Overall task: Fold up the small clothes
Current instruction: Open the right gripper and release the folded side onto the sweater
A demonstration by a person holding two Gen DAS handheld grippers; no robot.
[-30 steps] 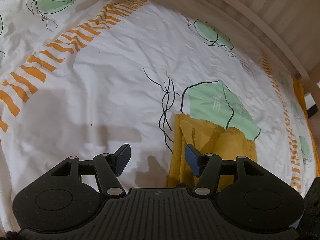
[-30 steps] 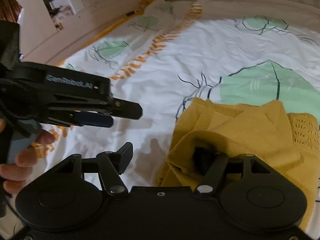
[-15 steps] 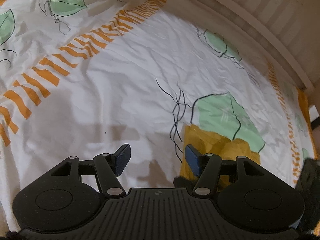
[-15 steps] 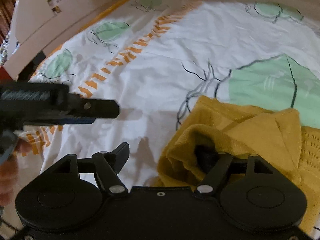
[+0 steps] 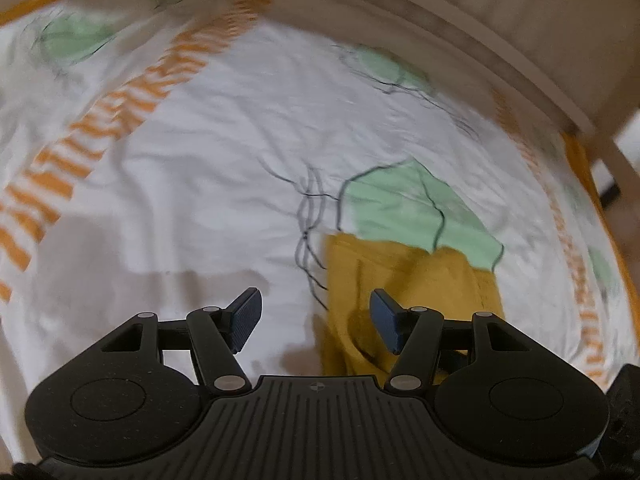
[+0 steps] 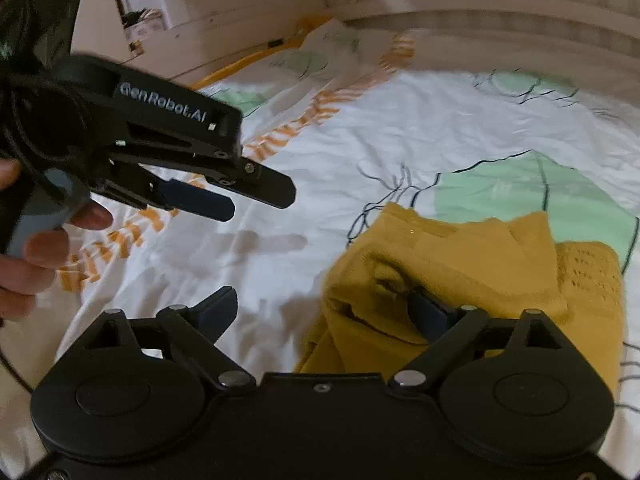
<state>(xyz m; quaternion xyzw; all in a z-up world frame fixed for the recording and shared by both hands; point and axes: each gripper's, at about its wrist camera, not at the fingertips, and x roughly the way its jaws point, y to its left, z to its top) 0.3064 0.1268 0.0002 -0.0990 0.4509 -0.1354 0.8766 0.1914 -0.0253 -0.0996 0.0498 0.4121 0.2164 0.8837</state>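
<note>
Dim, warm indoor light; both fisheye views motion-blurred, worst toward twelve o'clock, edges curved; soft shadows on the bedsheet.

The right tongs have just been opening; their right finger sits inside a fold of the mustard garment on the bed sheet. The left tongs hover up-left.

garment on bedsheet, headboard behind

Mustard-yellow garment; white sheet, green leaves, orange stripes; black grippers.
</note>
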